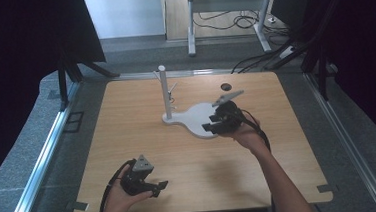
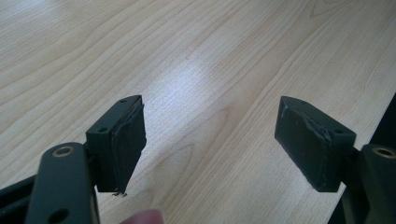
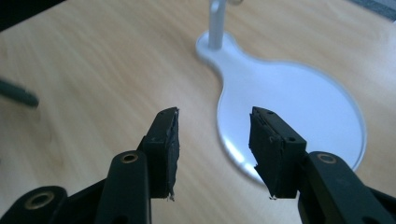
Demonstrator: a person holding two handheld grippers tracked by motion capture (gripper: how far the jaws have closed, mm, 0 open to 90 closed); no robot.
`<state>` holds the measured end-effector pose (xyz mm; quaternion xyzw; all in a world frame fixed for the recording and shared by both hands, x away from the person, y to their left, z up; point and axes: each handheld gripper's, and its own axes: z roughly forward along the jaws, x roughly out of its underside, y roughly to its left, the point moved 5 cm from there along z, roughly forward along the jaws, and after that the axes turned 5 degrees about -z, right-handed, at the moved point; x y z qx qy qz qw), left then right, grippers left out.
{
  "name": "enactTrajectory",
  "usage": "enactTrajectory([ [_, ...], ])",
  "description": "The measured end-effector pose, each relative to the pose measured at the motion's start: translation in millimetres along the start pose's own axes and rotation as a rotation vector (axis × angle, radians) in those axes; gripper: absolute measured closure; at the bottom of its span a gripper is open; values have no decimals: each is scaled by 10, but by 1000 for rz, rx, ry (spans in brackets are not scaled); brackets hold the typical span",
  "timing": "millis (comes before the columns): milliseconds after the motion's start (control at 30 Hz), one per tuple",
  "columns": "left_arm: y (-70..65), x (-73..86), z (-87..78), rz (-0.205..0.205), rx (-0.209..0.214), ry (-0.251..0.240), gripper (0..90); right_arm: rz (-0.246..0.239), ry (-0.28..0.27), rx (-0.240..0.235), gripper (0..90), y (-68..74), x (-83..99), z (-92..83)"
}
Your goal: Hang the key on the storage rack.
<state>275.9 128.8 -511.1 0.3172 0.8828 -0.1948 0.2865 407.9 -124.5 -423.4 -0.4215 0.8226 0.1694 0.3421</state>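
Note:
A white stand sits mid-table: a flat pear-shaped base with an upright post at its left end. My right gripper hovers over the base's near edge, jaws open with nothing between them. Seen from the right gripper view, the base lies just past and to the right of the open gripper, and the post rises at the top. My left gripper rests near the table's front left, open and empty. In the left gripper view the gripper frames bare wood.
The wooden table has a small black round disc near its far edge. Thin hooks stick out from the post. A dark object shows blurred at the left of the right gripper view. Metal rails flank the table.

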Motion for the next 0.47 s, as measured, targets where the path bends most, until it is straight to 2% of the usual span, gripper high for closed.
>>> enactTrajectory([
  [133, -16, 1, 22, -1, -4, 5, 252, 9, -5, -4, 512, 73, 349, -42],
  [233, -38, 2, 51, -1, -4, 13, 252, 28, -22, 7, 501, 94, 528, -54],
  [333, -77, -8, 72, 4, 5, 13, 251, 45, -55, 42, 474, 105, 605, -66],
  [467, -87, -16, 96, 15, 9, 12, 250, 73, -106, 44, 459, 147, 734, -79],
])
